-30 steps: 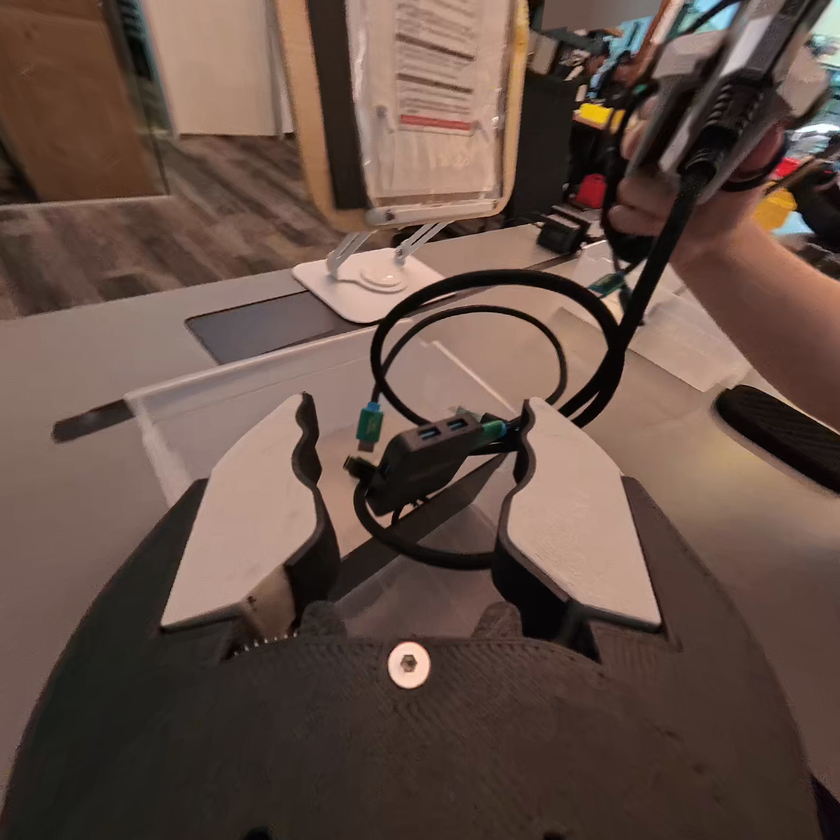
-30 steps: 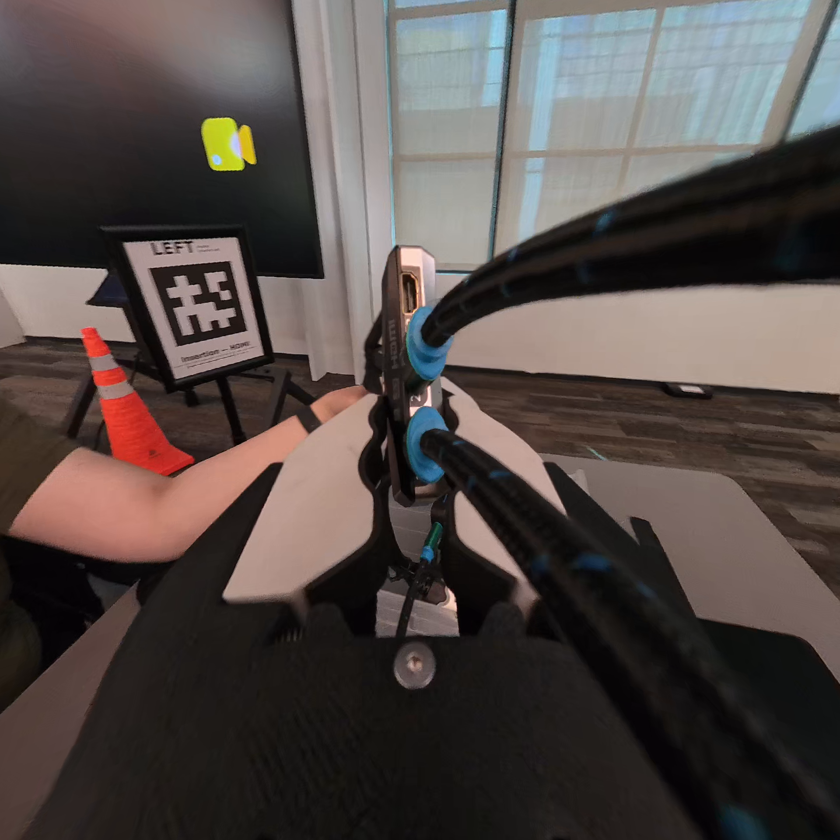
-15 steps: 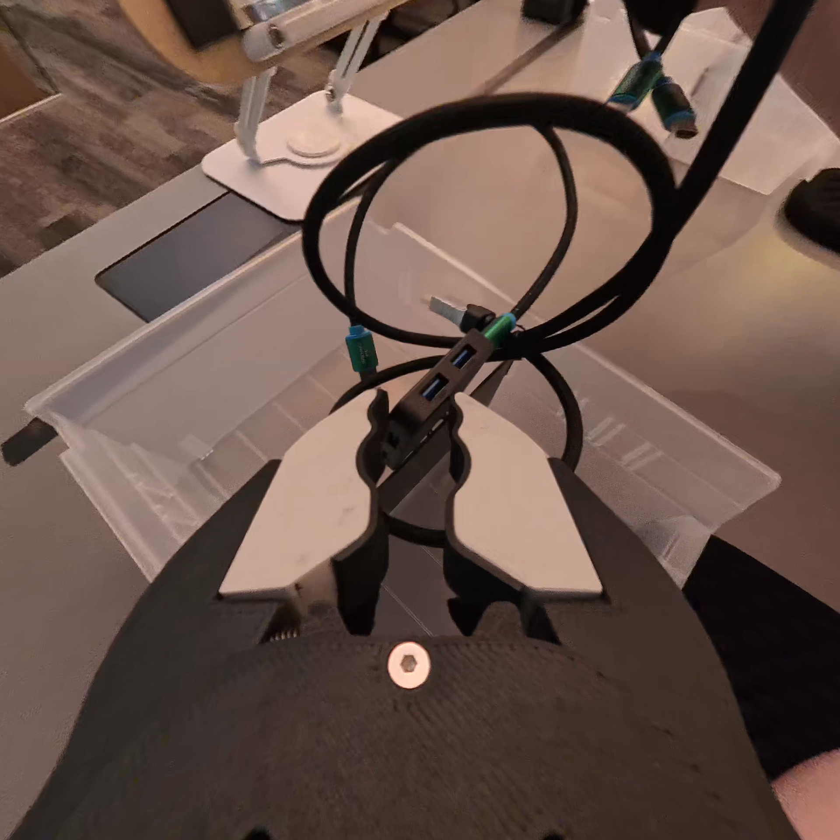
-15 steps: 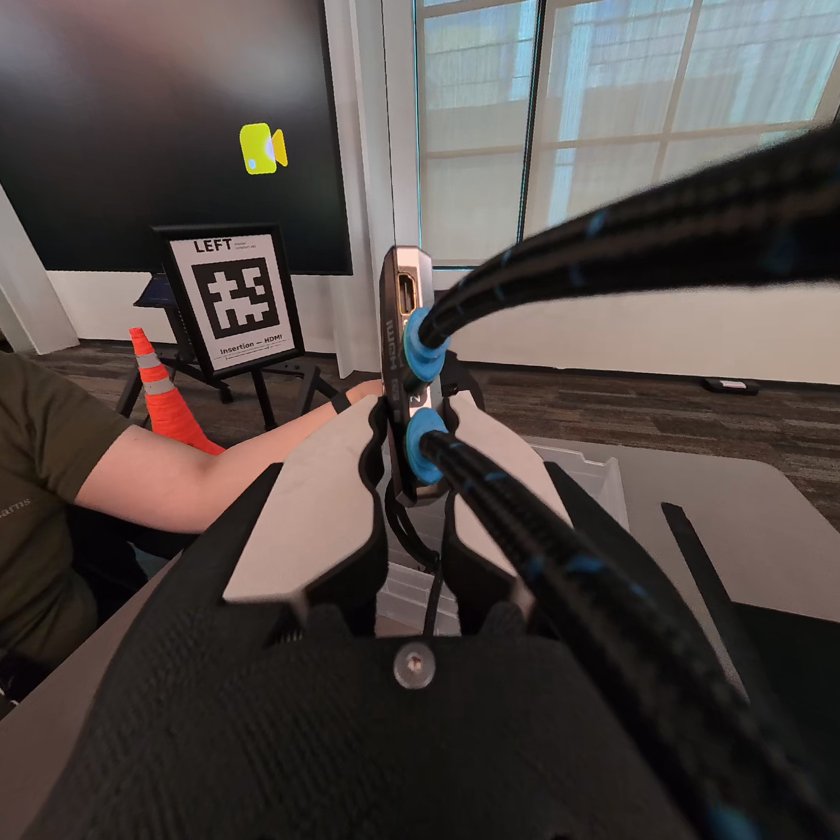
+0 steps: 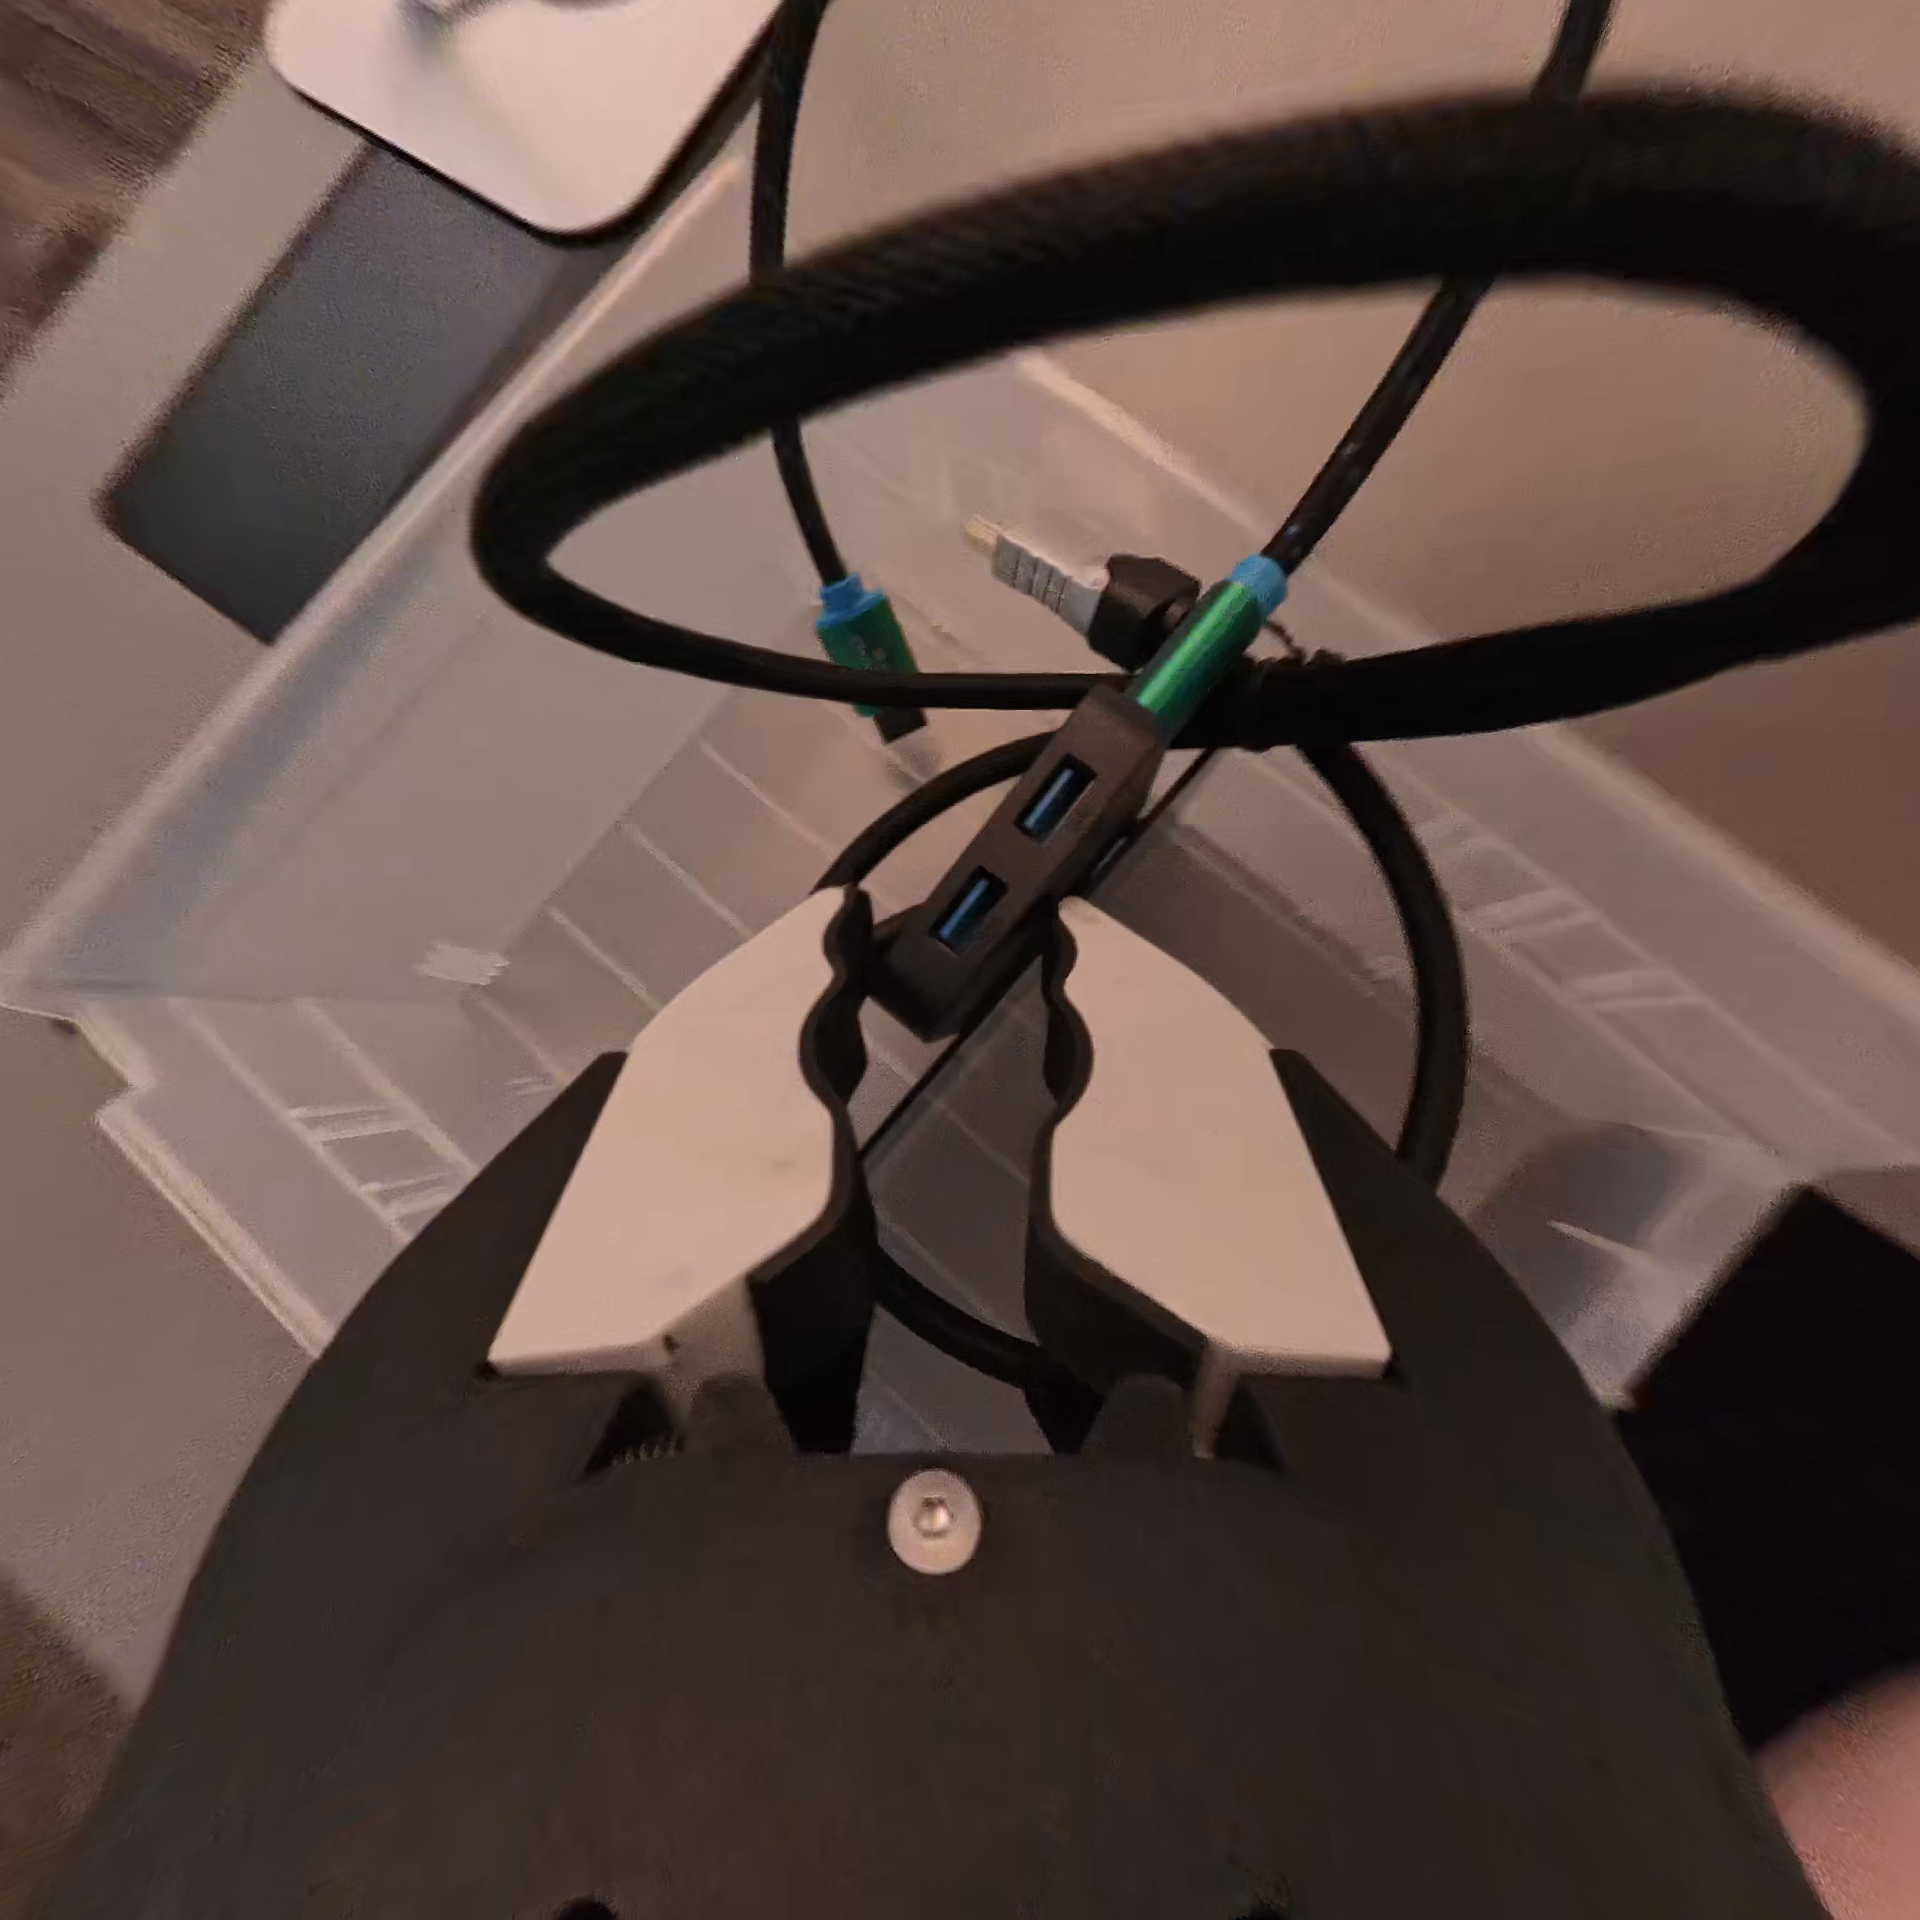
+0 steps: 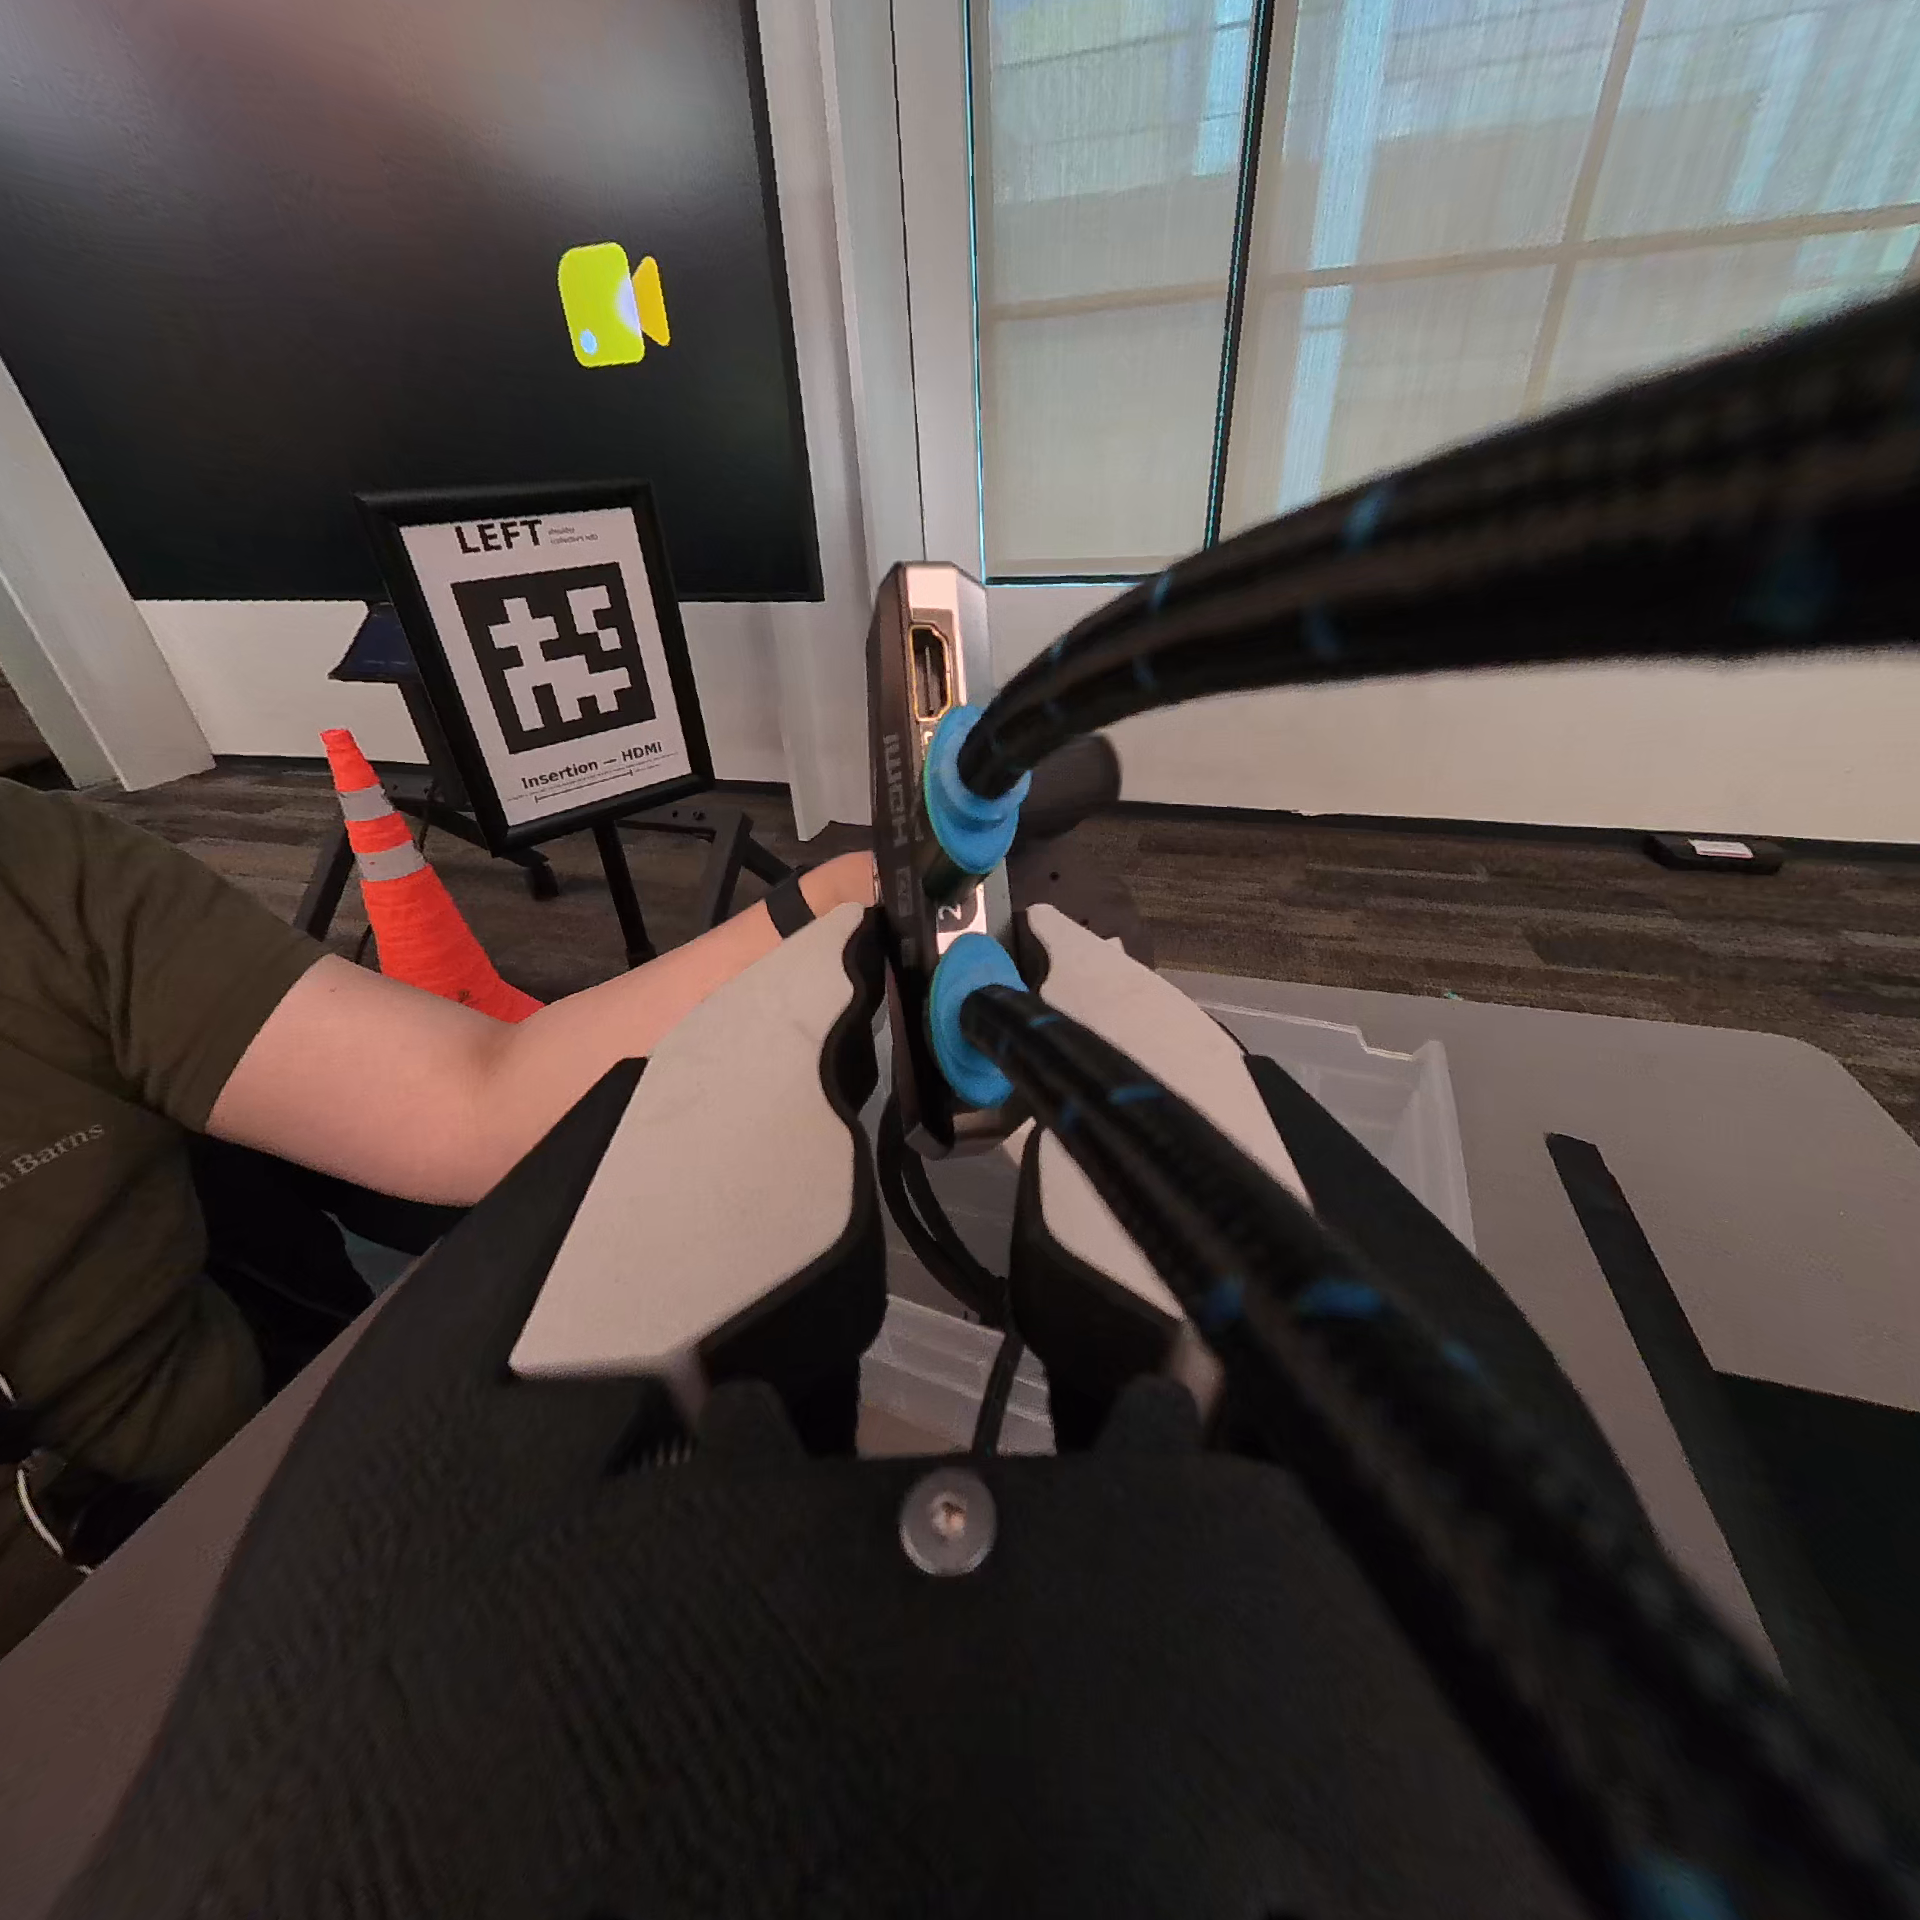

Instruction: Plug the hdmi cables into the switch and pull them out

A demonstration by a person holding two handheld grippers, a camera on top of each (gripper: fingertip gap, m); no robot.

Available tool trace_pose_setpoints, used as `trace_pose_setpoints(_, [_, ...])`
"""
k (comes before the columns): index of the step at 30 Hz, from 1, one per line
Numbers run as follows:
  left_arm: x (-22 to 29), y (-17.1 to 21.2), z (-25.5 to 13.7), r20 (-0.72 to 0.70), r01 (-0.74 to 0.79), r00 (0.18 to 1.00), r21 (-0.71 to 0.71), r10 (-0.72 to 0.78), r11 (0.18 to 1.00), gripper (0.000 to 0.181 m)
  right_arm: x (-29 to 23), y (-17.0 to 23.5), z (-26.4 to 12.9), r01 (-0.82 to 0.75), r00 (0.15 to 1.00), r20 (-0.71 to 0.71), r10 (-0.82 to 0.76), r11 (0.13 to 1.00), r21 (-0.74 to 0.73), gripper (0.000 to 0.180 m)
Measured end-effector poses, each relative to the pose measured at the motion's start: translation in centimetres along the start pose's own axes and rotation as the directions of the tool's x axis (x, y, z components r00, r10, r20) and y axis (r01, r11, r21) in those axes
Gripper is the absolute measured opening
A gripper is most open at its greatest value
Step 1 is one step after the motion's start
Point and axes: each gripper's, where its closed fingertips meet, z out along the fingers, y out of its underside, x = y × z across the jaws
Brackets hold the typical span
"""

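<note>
My right gripper is shut on the lower end of the HDMI switch, a slim silver and black box held upright. Two black braided HDMI cables with blue collars are plugged into it, and the top port is empty. My left gripper is shut on the near end of a black hub with two blue ports. A green plug sits in the hub's far end. Thick braided cable loops cross above it. A loose green and blue connector hangs to the left.
A clear plastic bin lies under the hub and also shows in the right wrist view. A white stand base and a dark table inset lie beyond. A person's arm, an orange cone and a framed sign are at left.
My left gripper went from open to shut on the black hub and moved in close under the cable loops. My right gripper kept its hold on the switch and barely shifted.
</note>
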Motion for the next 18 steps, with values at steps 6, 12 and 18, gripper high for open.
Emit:
trace_pose_setpoints(6, [0.3,-4.4,-5.0,0.023,0.01,1.0,0.252,-0.016,0.968,0.014,0.7,-0.1,0.0,-0.009,0.999,-0.032,0.01,1.0,0.026,0.025])
trace_pose_setpoints(12, [0.6,-5.7,-7.4,-0.058,0.104,0.994,0.376,-0.089,0.921,0.013,1.3,-0.6,1.5,0.019,0.997,-0.073,-0.017,0.999,0.031,0.022])
trace_pose_setpoints(18, [-0.2,-7.2,-9.0,-0.249,0.293,0.95,0.51,-0.188,0.809,0.013,1.5,-3.1,3.5,0.088,0.99,-0.118,-0.078,0.993,0.081,0.023])
